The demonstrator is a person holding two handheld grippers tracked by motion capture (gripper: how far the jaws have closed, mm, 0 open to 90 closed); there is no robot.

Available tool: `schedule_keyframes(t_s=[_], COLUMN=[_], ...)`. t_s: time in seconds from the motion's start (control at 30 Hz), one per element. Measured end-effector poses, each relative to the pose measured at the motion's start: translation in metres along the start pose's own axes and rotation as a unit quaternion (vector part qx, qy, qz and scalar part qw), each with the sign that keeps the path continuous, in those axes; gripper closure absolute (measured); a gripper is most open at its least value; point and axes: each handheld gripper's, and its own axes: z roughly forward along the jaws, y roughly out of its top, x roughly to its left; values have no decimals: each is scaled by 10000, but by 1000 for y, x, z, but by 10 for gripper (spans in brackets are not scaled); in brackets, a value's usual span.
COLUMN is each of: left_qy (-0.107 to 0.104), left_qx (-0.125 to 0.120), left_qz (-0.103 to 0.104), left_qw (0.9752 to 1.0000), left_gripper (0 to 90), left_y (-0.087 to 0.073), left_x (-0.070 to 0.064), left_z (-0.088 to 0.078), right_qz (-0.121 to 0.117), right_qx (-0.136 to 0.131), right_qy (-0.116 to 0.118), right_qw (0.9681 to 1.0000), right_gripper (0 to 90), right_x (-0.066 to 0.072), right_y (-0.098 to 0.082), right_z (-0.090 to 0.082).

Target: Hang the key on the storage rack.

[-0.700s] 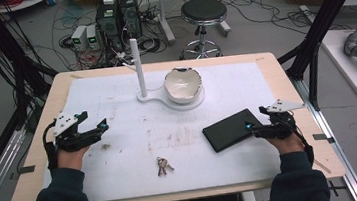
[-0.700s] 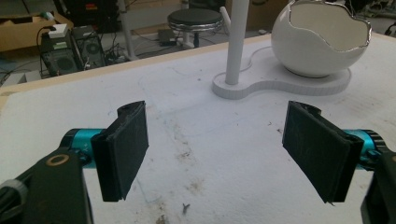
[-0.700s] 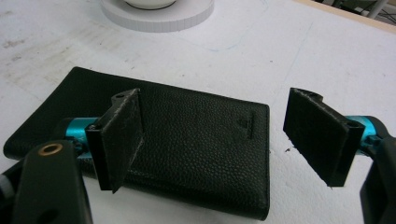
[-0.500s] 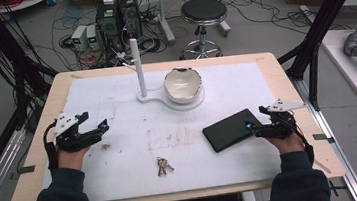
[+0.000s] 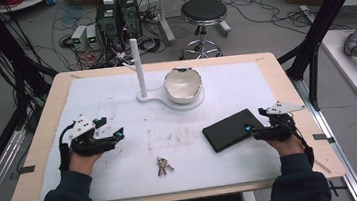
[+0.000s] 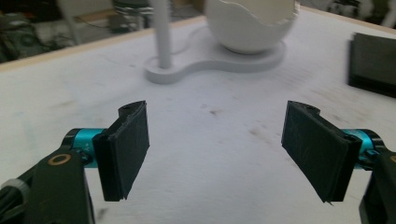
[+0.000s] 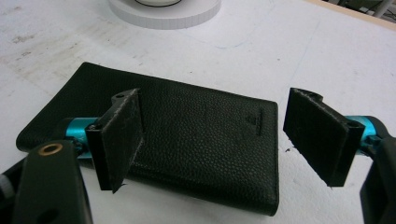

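A black leather wallet (image 5: 229,130) lies flat on the white table cover at the right. My right gripper (image 5: 251,130) hovers at its right end, open. In the right gripper view the wallet (image 7: 187,135) lies under and beyond the wide-apart jaws of the right gripper (image 7: 215,137), and the pads (image 7: 122,135) touch nothing. My left gripper (image 5: 118,134) rests at the left of the table, also open, with only bare cover between its jaws (image 6: 217,149). A small bunch of keys (image 5: 162,166) lies near the front middle.
A white stand (image 5: 156,97) at the back centre has an upright post (image 5: 137,67) and holds an eggshell-shaped bowl (image 5: 183,85); the bowl (image 6: 252,23) and post (image 6: 161,37) stand ahead of the left gripper. The wooden table edge (image 5: 176,197) frames the cover.
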Motion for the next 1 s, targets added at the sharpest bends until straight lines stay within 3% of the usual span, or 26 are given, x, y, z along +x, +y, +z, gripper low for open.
schedule_keyframes(t_s=[0.13,0.17,0.2,0.27,0.33,0.47,0.5,0.6,0.63,0.67,0.7,0.73,0.8,0.93,1.0], left_qy=[-561,-695,-856,-1209,-1511,-1775,-1857,-2071,-2194,-2194,-2309,-2309,-2391,-2588,-2636], left_qx=[275,338,380,477,549,661,686,895,1044,1044,1125,1125,1176,1469,1454], left_qz=[8,77,125,253,397,674,699,756,790,790,797,797,805,811,767], left_qw=[9980,9970,9955,9912,9862,9796,9777,9713,9668,9668,9632,9632,9605,9512,9505], left_gripper=[236,304,304,419,479,537,589,649,677,688,690,691,691,699,746], left_y=[-4,-4,-5,-6,-7,-8,-8,-10,-11,-11,-12,-12,-13,-16,-15], left_x=[-15,-17,-20,-27,-34,-45,-47,-52,-54,-54,-56,-56,-59,-67,-69], left_z=[14,16,19,22,26,32,34,38,42,42,46,46,49,60,60], right_qz=[15,7,7,16,4,-18,-8,-24,-12,-12,-18,-18,-4,12,13], right_qx=[8,29,29,65,73,65,67,66,73,73,81,81,95,103,113], right_qy=[1,6,6,15,18,35,53,58,62,62,59,59,54,60,71], right_qw=[10000,10000,10000,10000,10000,10000,10000,10000,10000,10000,9999,9999,9999,9999,9999], right_gripper=[206,206,206,206,206,206,206,206,207,207,207,207,206,206,207], right_x=[0,-1,-1,-1,-1,0,1,1,1,1,1,1,0,1,1], right_y=[1,0,0,-1,-1,-1,0,0,0,0,0,0,0,0,0], right_z=[2,4,4,5,5,5,5,5,6,6,6,6,6,7,7])
